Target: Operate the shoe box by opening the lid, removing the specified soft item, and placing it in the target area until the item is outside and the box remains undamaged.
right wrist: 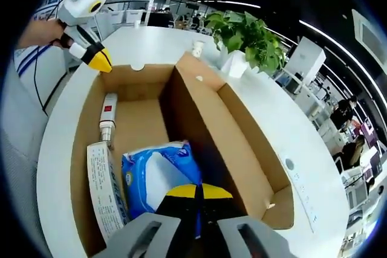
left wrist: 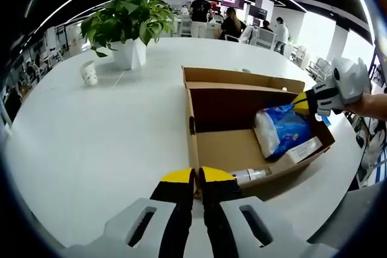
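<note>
Count, items on the tabletop (left wrist: pixel 91 149): 1 open cardboard shoe box (left wrist: pixel 211 149). Inside it: 1 blue-and-white soft pack (right wrist: pixel 158 180), 1 small bottle (right wrist: pixel 108 115), 1 long white carton (right wrist: pixel 103 191). Elsewhere on the tabletop: 1 potted plant (left wrist: pixel 128 25), 1 white cup (left wrist: pixel 89 73). Tools: 2.

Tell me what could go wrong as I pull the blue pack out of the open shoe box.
1. The right hand-held gripper sits at the edge of the blue soft pack; a shallow grip could slip.
2. The paper-wrapped box and small bottle lie beside it and may drag along.
3. Lifting sideways could snag the cardboard wall.
</note>
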